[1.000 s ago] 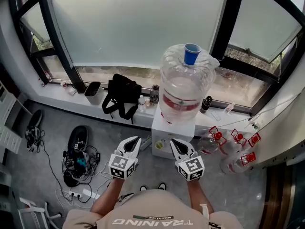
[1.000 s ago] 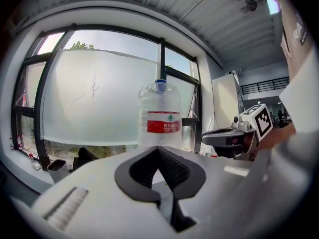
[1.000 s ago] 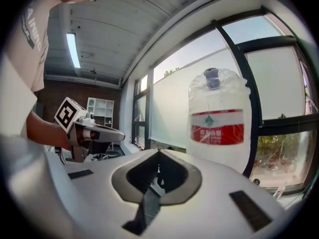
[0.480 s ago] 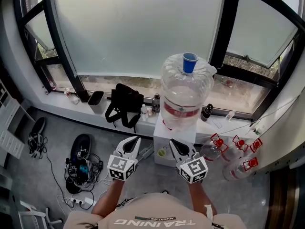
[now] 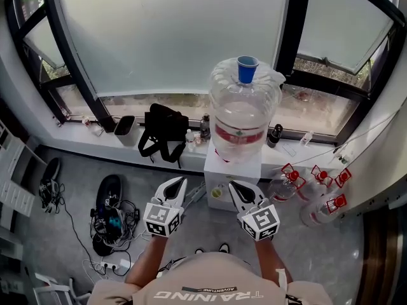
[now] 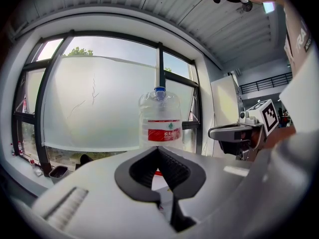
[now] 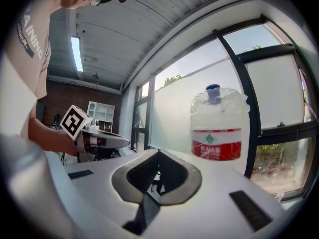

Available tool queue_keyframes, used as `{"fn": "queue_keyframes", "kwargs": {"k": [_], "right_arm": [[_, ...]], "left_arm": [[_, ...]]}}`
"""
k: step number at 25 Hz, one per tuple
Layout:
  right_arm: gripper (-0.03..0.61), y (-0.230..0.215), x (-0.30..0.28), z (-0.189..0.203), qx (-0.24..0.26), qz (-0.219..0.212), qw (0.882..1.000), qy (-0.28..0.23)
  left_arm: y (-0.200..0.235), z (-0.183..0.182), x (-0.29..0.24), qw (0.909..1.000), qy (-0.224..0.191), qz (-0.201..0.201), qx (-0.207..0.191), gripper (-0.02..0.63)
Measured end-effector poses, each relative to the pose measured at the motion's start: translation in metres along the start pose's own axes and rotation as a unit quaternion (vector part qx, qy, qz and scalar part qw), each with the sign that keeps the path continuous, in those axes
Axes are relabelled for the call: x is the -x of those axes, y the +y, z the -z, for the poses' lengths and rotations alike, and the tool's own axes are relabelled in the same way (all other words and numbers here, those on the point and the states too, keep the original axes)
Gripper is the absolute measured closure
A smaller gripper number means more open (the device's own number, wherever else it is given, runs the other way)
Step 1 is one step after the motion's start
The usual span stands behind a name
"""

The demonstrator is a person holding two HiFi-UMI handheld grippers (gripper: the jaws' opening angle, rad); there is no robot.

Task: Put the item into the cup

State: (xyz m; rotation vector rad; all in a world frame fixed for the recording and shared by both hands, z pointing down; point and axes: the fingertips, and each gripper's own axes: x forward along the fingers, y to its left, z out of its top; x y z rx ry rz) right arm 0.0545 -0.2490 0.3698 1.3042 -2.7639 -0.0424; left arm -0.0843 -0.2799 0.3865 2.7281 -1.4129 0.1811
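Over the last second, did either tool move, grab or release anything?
Nothing was taken or let go; only the head camera shifted slightly. The left tool and right tool stay shut and empty before the water jug, blue cup still on top.

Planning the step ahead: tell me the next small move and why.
Probably open one gripper and fetch an item first: the left tongs and right tongs are both shut and empty, while the blue cup sits atop the water bottle.
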Motion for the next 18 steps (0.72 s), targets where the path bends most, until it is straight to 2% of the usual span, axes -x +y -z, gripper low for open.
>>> {"fn": "queue_keyframes", "kwargs": {"k": [18], "right_arm": [[0.568, -0.005, 0.007, 0.023, -0.001, 0.014, 1.0, 0.025]], "left_arm": [[-0.003, 0.01, -0.001, 1.0, -0.003, 0.004, 0.008, 0.606]]}}
